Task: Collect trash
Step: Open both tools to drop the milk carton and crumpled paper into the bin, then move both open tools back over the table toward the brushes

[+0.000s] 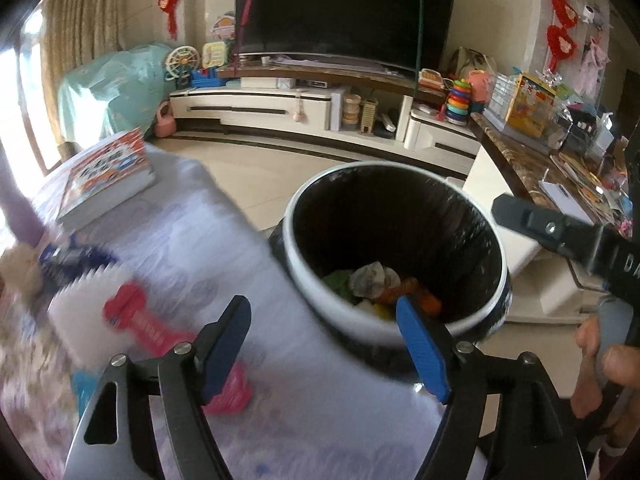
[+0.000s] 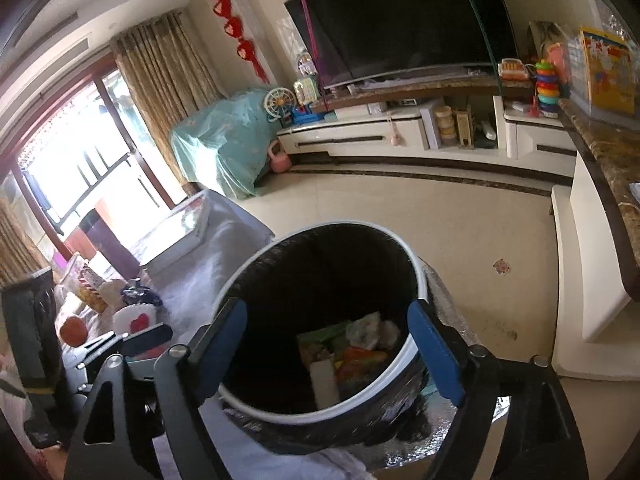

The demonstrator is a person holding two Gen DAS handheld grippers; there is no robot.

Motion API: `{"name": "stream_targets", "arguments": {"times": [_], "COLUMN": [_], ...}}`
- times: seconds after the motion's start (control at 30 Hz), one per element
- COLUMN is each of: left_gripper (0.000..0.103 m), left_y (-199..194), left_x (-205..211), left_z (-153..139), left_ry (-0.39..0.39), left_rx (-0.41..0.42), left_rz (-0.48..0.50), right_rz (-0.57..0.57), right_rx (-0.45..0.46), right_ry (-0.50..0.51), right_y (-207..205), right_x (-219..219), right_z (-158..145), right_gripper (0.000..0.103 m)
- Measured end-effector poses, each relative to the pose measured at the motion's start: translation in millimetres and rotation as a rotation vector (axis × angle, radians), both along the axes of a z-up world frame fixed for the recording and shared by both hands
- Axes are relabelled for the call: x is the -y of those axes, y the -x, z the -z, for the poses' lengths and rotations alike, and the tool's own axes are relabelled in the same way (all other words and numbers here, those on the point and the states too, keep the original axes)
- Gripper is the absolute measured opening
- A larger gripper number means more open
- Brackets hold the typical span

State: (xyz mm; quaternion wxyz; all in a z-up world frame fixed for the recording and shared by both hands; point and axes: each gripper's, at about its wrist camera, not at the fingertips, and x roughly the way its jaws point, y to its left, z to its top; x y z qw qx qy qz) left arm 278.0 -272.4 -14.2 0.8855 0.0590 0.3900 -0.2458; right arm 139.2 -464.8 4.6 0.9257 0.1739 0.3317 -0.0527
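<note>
A round trash bin [image 1: 320, 280] with a white rim and black liner stands beside the cloth-covered table; it also shows in the right wrist view [image 2: 418, 280]. Crumpled paper, orange and green wrappers [image 1: 384, 284] lie at its bottom, also seen from the right wrist [image 2: 360, 344]. My left gripper [image 1: 324, 340] is open and empty, over the table edge next to the bin. My right gripper [image 2: 328, 344] is open and empty, right above the bin's mouth. A red wrapper [image 1: 136, 320] lies blurred on the table to the left.
A box-like book [image 1: 108, 176] lies on the table's far end. More packets and a purple cup [image 2: 108, 240] sit on the table's left. A TV cabinet [image 1: 280, 108] with toys lines the far wall. A marble counter [image 1: 532, 172] stands to the right.
</note>
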Motion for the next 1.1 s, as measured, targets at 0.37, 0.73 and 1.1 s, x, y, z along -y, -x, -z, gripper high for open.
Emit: {"name": "stream_targets", "arguments": {"times": [0.37,0.73,1.1], "left_gripper": [0.075,0.075,0.075], "left_y": [55.9,99.5,125.0], "left_x": [-74.1,-133.3,-172.7], "left_z": [5.4,5.3,8.7], "left_ry": [0.057,0.090,0.066], "left_rx": [-0.030,-0.055,-0.067], "left_rz": [-0.126,-0.225,-0.300], "right_rz": [-0.083,-0.204,-0.315], "right_rx": [-0.004,-0.016,-0.033], "right_ry": [-0.016,0.017,0.053], "right_y": [20.6,30.1,33.4], "right_x": [-55.1,-114.0,-162.8], "right_z": [11.1,20.5,37.0], "right_gripper": [0.088,0.088,0.088]}}
